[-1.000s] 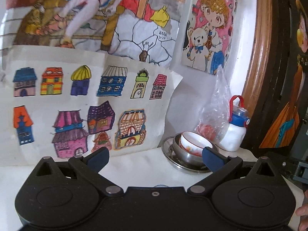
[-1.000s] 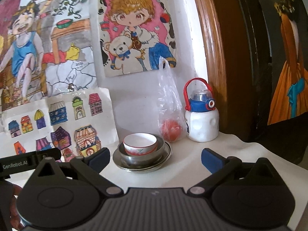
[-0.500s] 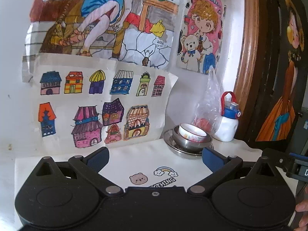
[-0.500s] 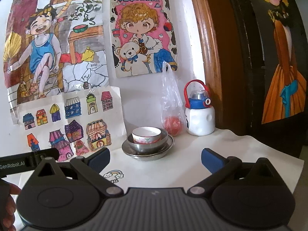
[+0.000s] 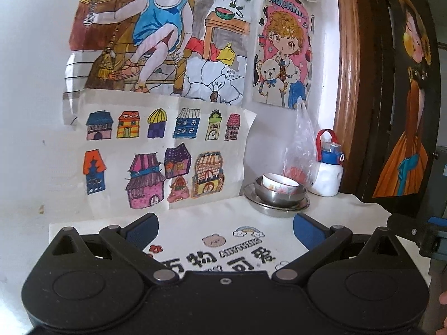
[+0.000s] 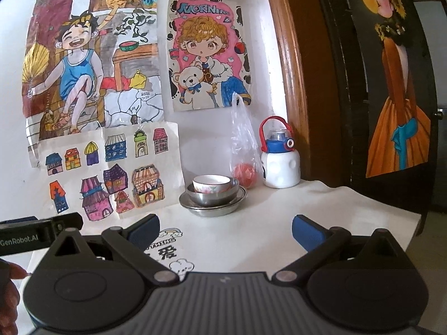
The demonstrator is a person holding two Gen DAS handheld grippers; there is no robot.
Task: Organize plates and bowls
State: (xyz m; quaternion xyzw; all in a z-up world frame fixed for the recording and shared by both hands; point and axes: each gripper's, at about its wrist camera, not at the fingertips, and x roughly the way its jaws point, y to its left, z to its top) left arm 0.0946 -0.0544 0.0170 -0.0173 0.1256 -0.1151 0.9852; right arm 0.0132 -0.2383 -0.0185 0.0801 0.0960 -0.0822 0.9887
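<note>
A white china bowl with a pink flower pattern (image 5: pixel 279 182) (image 6: pixel 211 182) sits inside a steel bowl (image 5: pixel 279 195) (image 6: pixel 213 195), which sits on a steel plate (image 5: pixel 275 209) (image 6: pixel 213 209). The stack stands at the back of the table by the wall. My left gripper (image 5: pixel 225 230) is open and empty, well short of the stack, which lies ahead and to its right. My right gripper (image 6: pixel 225 230) is open and empty, with the stack straight ahead and far off.
A white cloth with printed cartoons (image 5: pixel 237 240) (image 6: pixel 251 237) covers the table. A clear plastic bag with something red (image 6: pixel 243 164) and a white bottle with a blue cap (image 6: pixel 280 164) stand right of the stack. Drawings hang on the wall. A wooden frame (image 6: pixel 296 83) rises on the right.
Both grippers have pulled back and away from the stack of dishes, which now looks smaller and farther. More of the printed cloth shows. Both stay open and empty.
</note>
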